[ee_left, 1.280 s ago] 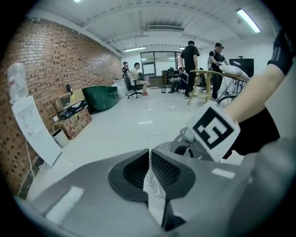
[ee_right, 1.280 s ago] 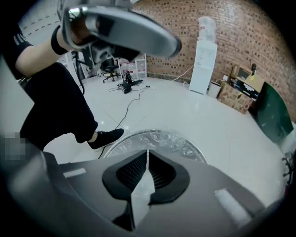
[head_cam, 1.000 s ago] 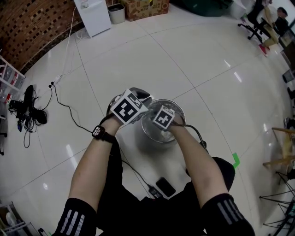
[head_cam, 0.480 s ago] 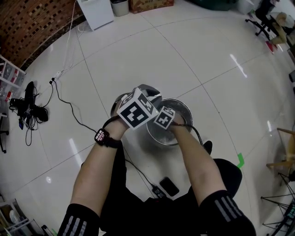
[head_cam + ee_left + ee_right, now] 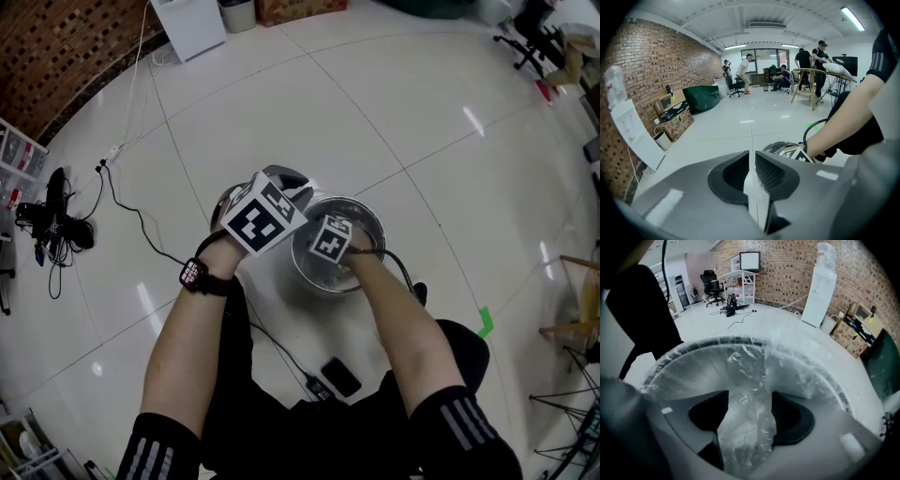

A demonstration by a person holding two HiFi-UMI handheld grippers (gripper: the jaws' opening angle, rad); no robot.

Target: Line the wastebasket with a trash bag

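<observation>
A round metal wastebasket (image 5: 371, 214) stands on the floor in front of me, with a clear trash bag (image 5: 745, 376) draped over its rim (image 5: 693, 347) and sagging inside. My left gripper (image 5: 255, 217) is at the basket's left rim, its jaws (image 5: 752, 161) almost together and pinching a thin white fold of the bag (image 5: 757, 201). My right gripper (image 5: 330, 244) points steeply down into the basket. Its jaws (image 5: 749, 404) have just been opening and now stand wide, with loose crumpled bag film between them, not pressed.
A black cable (image 5: 141, 220) runs across the white tiled floor at the left, and a phone (image 5: 337, 378) lies near my legs. A white cabinet (image 5: 187, 28) and a small bin (image 5: 236, 14) stand by the brick wall. People (image 5: 806, 61) stand round a table far off.
The right gripper has sunk slightly lower inside the basket. The left gripper stays at the left rim.
</observation>
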